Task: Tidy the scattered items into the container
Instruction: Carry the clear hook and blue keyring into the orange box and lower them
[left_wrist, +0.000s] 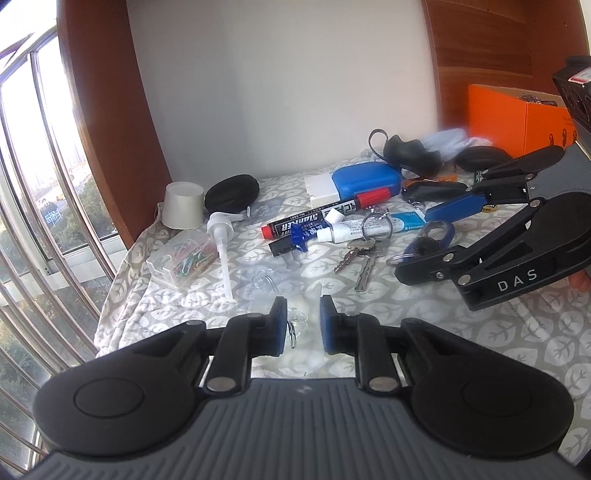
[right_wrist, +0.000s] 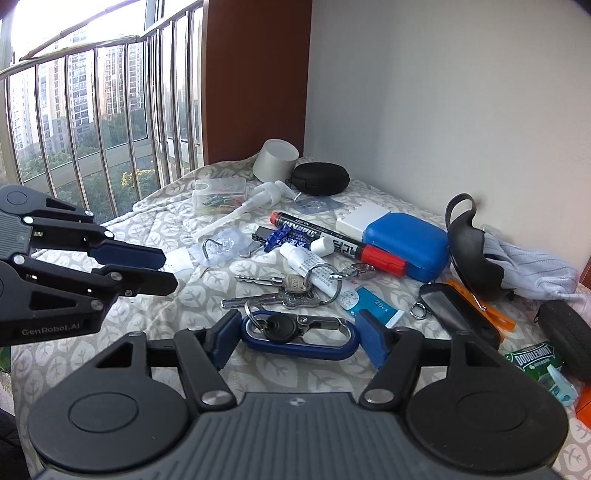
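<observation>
On the grey leaf-patterned cloth (right_wrist: 295, 376), clutter spread wall to railing; both tongs angled down toward it. Right gripper (right_wrist: 299, 336): jaws part-way wide, one blue pad against each end of the blue metal carabiner (right_wrist: 295, 352) that carries a black-headed key, so it reads as gripped end to end, carabiner lying flat on the cloth. Seen from the left wrist, this gripper comes in from the right edge, its fingers reaching among the items. Left gripper (left_wrist: 303, 325): jaws drawn close together with a clear plastic adhesive hook (left_wrist: 297, 317) in the narrow gap; cannot tell whether the pads press on it. Seen from the right wrist, it enters from the left edge, fingers one above the other, tips low over the cloth. Bunch of silver keys (right_wrist: 291, 291) just beyond the carabiner, black-and-red marker pen (right_wrist: 332, 240) further back. Orange cardboard box (left_wrist: 495, 114), open-topped, stands at the far right by the wooden panel, well apart from both grippers
</observation>
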